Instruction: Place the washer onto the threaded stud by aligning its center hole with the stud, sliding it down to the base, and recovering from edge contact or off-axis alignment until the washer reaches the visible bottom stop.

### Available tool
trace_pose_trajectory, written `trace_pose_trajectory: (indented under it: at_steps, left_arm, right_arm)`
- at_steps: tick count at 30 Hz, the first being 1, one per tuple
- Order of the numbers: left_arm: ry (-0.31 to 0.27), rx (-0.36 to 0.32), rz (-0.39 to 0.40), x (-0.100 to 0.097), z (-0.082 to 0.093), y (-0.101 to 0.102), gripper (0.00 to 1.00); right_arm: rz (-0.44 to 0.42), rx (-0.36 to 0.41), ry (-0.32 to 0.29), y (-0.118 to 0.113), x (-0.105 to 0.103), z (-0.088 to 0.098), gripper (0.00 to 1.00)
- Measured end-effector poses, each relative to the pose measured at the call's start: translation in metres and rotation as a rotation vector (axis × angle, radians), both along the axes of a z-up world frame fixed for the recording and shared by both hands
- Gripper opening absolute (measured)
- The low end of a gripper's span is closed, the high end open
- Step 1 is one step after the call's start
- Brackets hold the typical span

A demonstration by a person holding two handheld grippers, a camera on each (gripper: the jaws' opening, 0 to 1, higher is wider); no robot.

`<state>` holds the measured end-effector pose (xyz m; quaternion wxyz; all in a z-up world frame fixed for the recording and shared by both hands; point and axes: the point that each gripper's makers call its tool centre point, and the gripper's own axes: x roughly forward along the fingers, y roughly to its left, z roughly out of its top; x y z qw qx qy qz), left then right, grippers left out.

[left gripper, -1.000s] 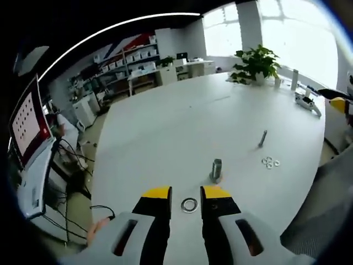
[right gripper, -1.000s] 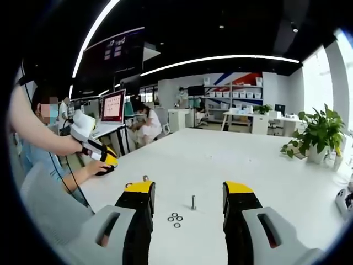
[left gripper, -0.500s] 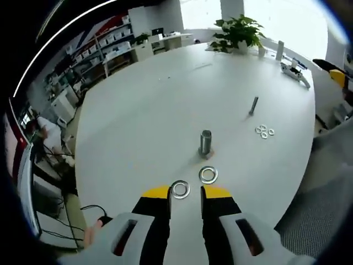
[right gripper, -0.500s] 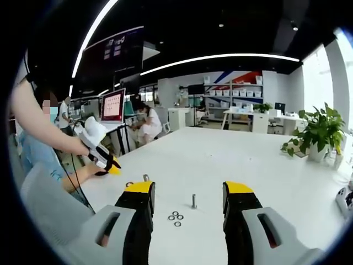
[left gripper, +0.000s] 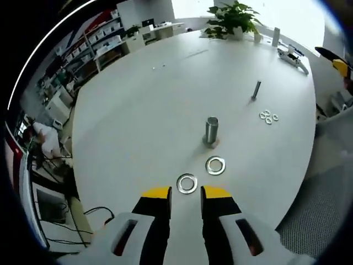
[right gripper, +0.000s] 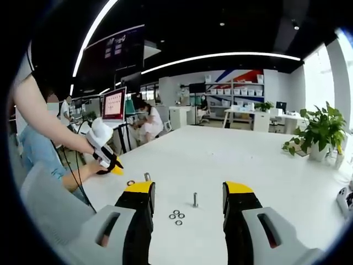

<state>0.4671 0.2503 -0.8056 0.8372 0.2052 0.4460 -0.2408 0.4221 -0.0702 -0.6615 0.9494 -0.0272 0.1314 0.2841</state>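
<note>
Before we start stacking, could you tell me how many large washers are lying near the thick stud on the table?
2: one large washer just ahead of the left gripper, the other close to the base of the thick stud. Neither is on it.

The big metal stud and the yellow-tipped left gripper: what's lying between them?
Two large silver washers, one near the left gripper, another closer to the thick grey threaded stud, in the left gripper view.

Place: likely open-plan office/lab | shelving racks [right gripper: 242, 91] | monitor [right gripper: 114, 104] | potted plant [left gripper: 231, 19]
</note>
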Motion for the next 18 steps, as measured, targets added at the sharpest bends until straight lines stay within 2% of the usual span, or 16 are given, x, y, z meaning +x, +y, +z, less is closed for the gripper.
trace_pose_trajectory:
  at_steps: [8,18]
  left_arm:
    - [0.068,0.053,-0.076,0.002,-0.017,-0.004,0.19]
    - [0.137,0.097,-0.129,0.004,-0.034,-0.003,0.20]
  right_arm:
    - [-0.001,0.003,0.004,0.000,0.000,-0.001,0.52]
    - [0.000,-0.005,0.007,0.000,-0.001,-0.002,0.52]
